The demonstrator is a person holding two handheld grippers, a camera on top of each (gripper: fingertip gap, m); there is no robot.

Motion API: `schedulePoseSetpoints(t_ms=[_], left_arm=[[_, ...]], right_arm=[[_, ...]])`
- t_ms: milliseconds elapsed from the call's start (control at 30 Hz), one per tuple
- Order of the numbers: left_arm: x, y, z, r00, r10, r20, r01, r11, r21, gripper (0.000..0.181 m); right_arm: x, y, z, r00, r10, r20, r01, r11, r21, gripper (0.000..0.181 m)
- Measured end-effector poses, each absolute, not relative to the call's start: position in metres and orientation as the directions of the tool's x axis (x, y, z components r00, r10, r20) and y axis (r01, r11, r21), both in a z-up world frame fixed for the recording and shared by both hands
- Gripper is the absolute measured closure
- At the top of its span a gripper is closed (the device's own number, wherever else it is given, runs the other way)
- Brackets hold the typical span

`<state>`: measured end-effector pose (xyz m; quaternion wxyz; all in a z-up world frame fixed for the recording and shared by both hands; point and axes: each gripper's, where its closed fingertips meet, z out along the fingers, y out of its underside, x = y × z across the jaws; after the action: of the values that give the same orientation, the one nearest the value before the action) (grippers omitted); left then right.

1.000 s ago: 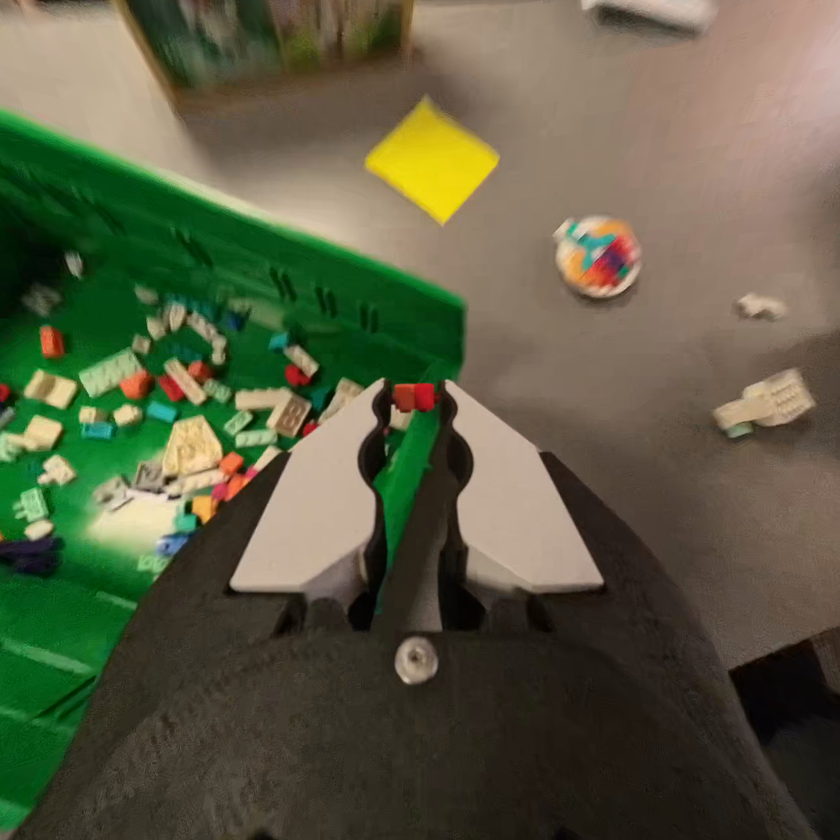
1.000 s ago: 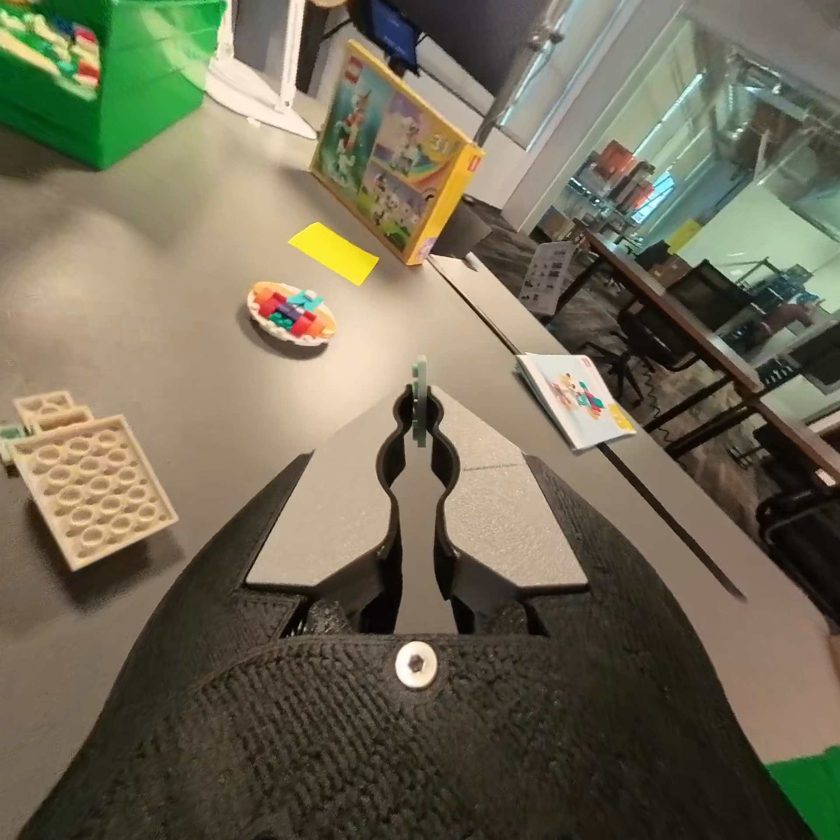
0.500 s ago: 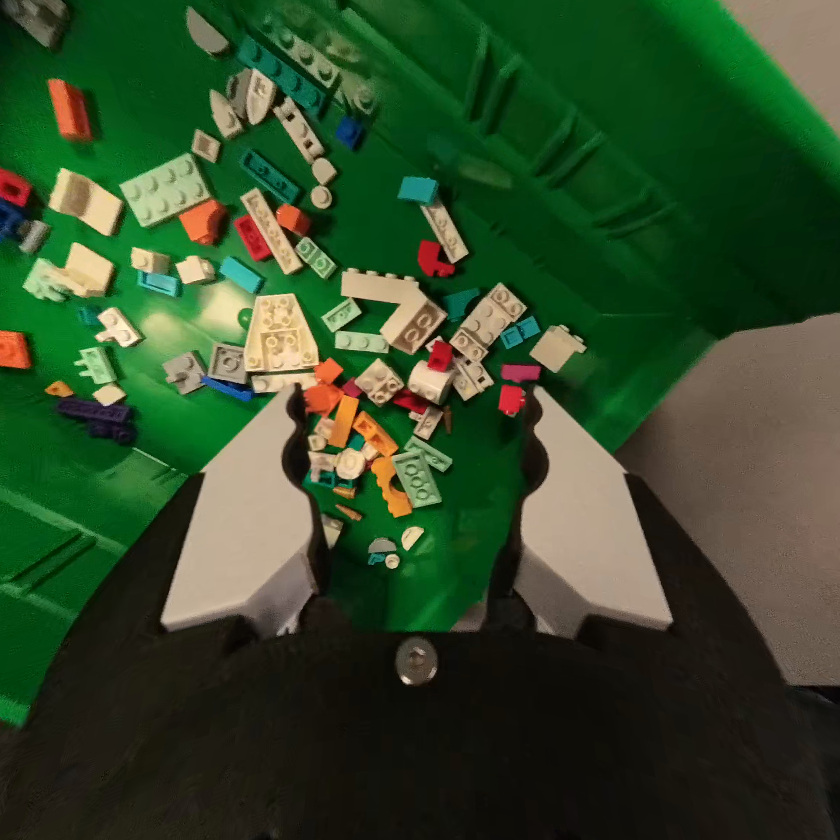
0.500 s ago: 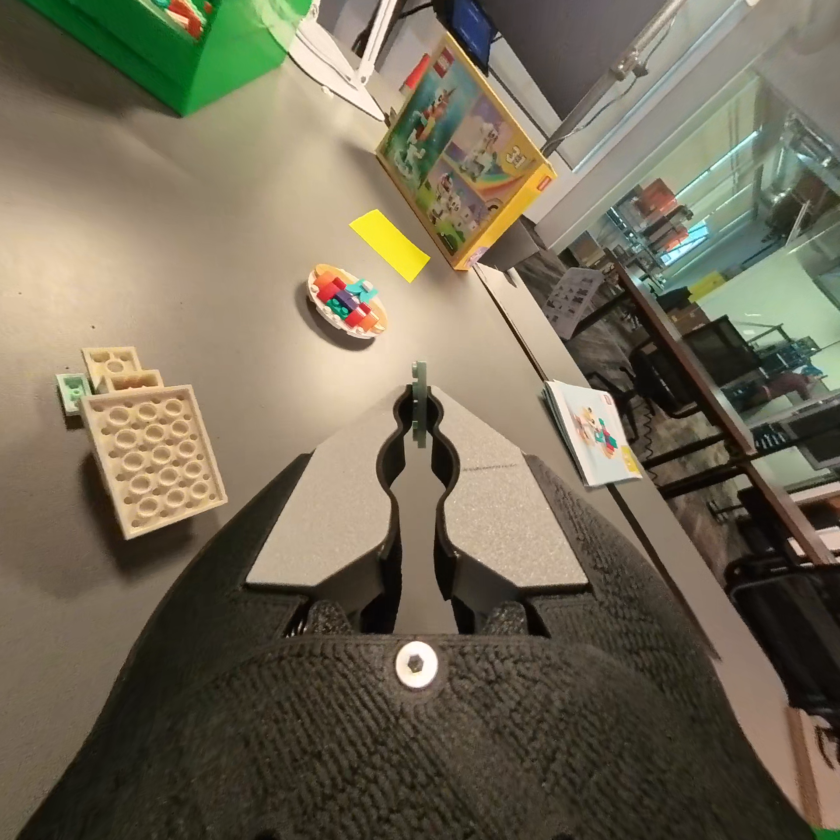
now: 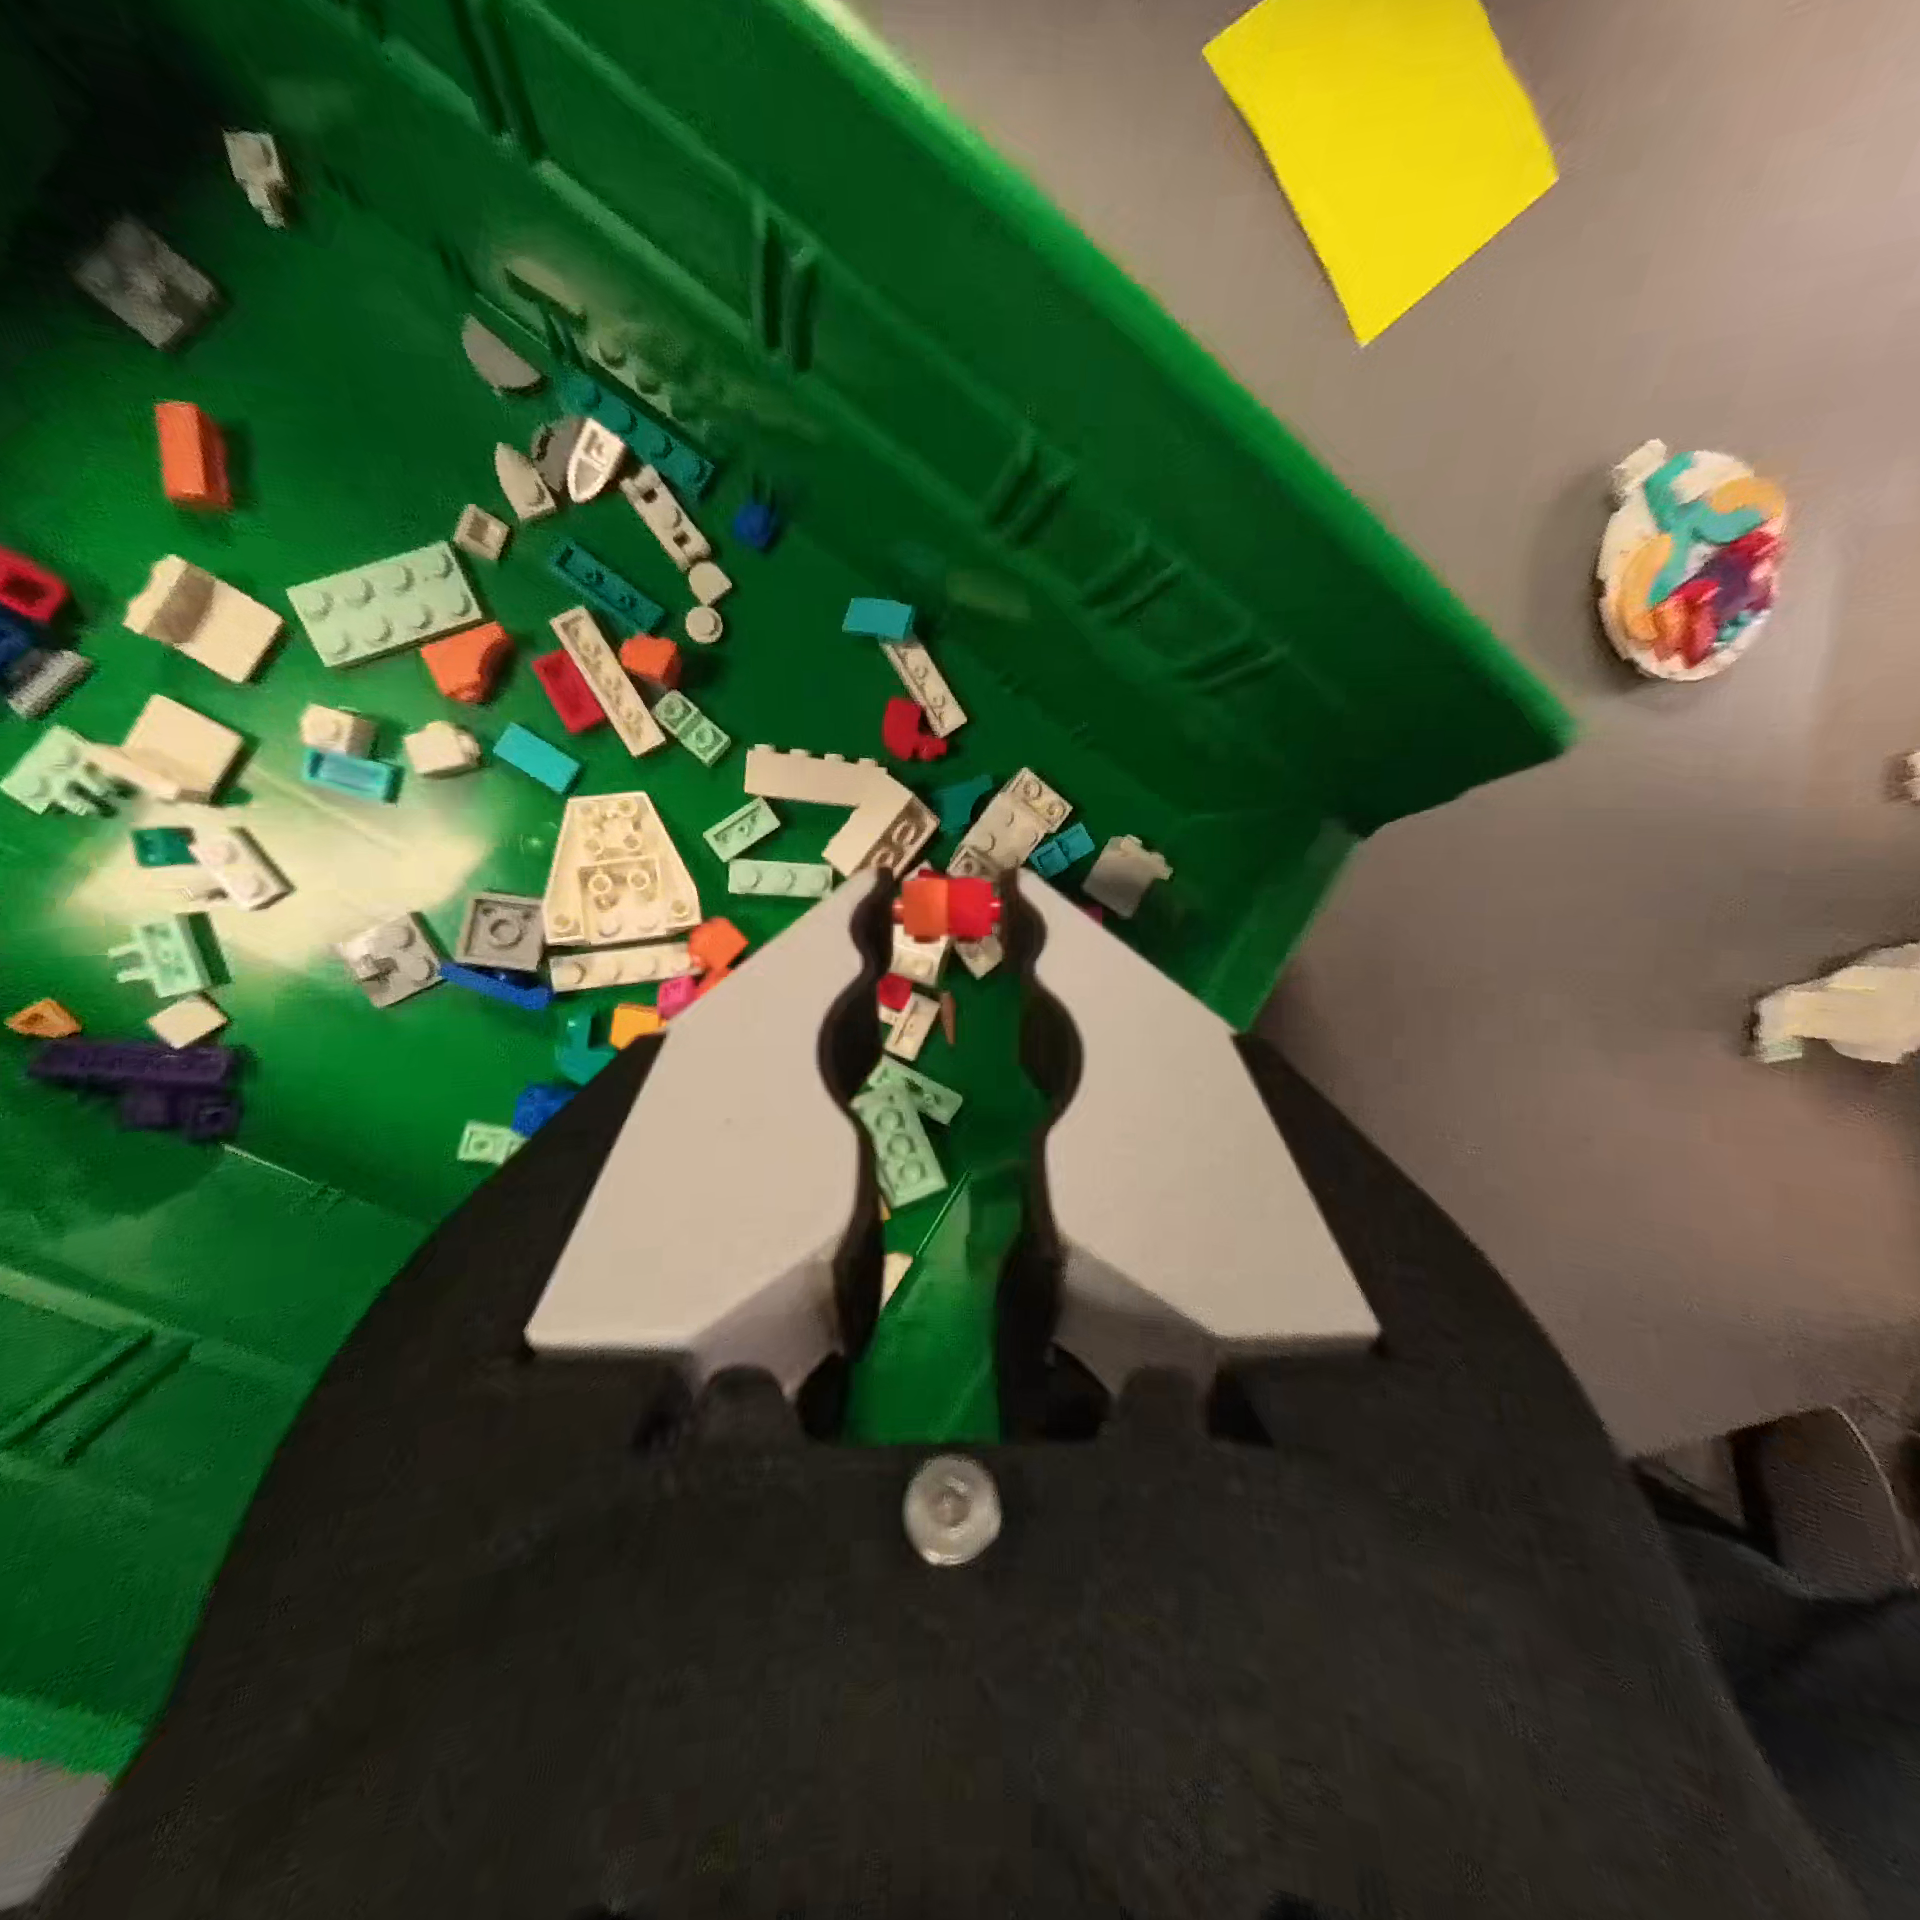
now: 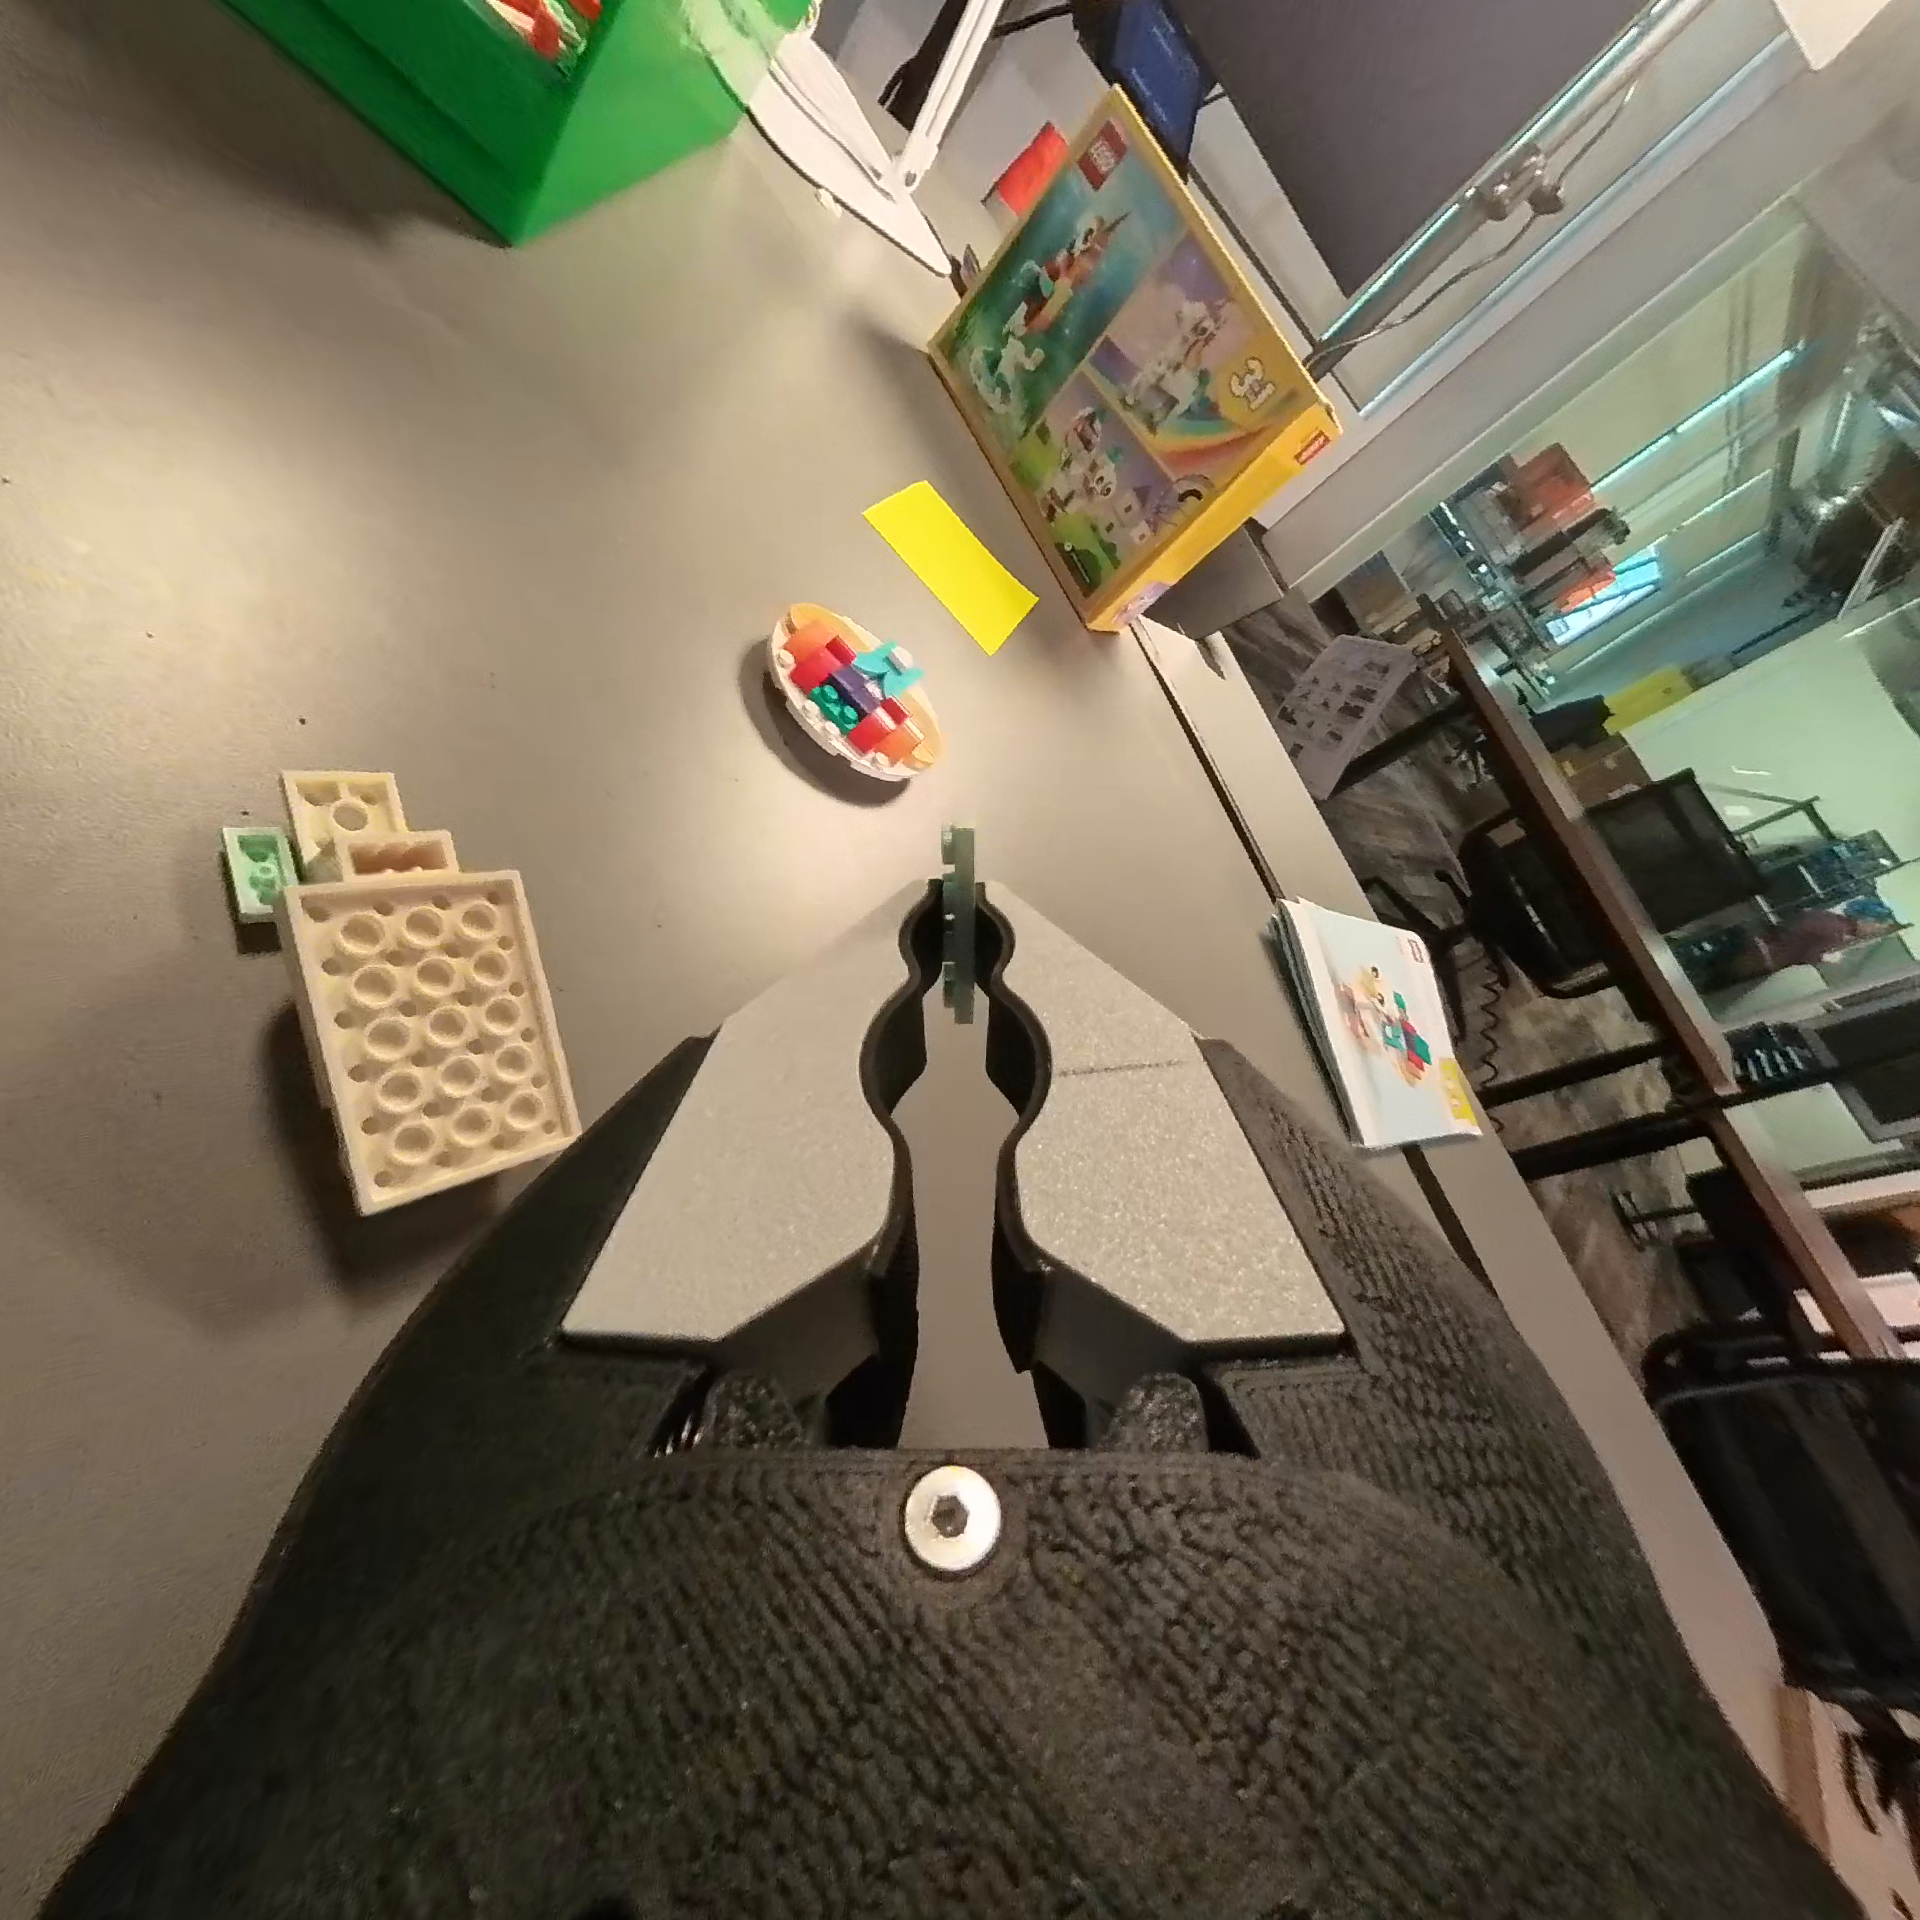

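Observation:
My left gripper (image 5: 945, 885) is shut on a small red and orange brick piece (image 5: 943, 908) and hangs over the near corner of a green bin (image 5: 1039, 468). Several loose bricks in white, mint, teal, orange and red lie on the bin floor below it, among them a cream wedge plate (image 5: 608, 868). My right gripper (image 6: 956, 896) is shut on a thin grey-green plate (image 6: 958, 935) held on edge above the grey table. The nearest things to it are a round white plate with coloured bricks (image 6: 854, 691) ahead and a cream studded plate assembly (image 6: 426, 1029) lying underside up at the left.
A yellow paper square (image 5: 1382, 156) and the round brick plate (image 5: 1688, 566) lie on the table beyond the bin. In the right wrist view a toy box (image 6: 1127, 364) stands at the back, a booklet (image 6: 1371, 1018) lies near the table's right edge, and the green bin (image 6: 540, 114) sits top left. About 35 cm separates my left fingertips from my right.
Half a second ago my left gripper was open over the bin's bricks; now it is shut on the red and orange piece. My right gripper keeps its plate and has tilted.

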<state>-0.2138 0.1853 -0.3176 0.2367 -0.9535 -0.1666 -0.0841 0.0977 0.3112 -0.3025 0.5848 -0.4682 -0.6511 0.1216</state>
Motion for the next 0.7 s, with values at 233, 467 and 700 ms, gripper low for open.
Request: schedulePoseSetpoints(t_ms=[233, 467, 700], left_arm=[[-0.213, 0.191, -0.303, 0.888, 0.252, 0.384, 0.417, -0.794, -0.443, 0.163], [-0.216, 0.194, -0.297, 0.852, 0.247, 0.462, 0.464, -0.763, -0.45, 0.16], [-0.206, 0.201, -0.291, 0.796, 0.211, 0.567, 0.507, -0.745, -0.434, 0.128]], right_arm=[[0.096, 0.309, -0.305, 0.109, 0.76, 0.641, 0.472, 0.528, -0.706, 0.18], [0.095, 0.308, -0.307, 0.097, 0.765, 0.636, 0.476, 0.526, -0.705, 0.18], [0.095, 0.307, -0.309, 0.088, 0.771, 0.631, 0.478, 0.523, -0.706, 0.18]])
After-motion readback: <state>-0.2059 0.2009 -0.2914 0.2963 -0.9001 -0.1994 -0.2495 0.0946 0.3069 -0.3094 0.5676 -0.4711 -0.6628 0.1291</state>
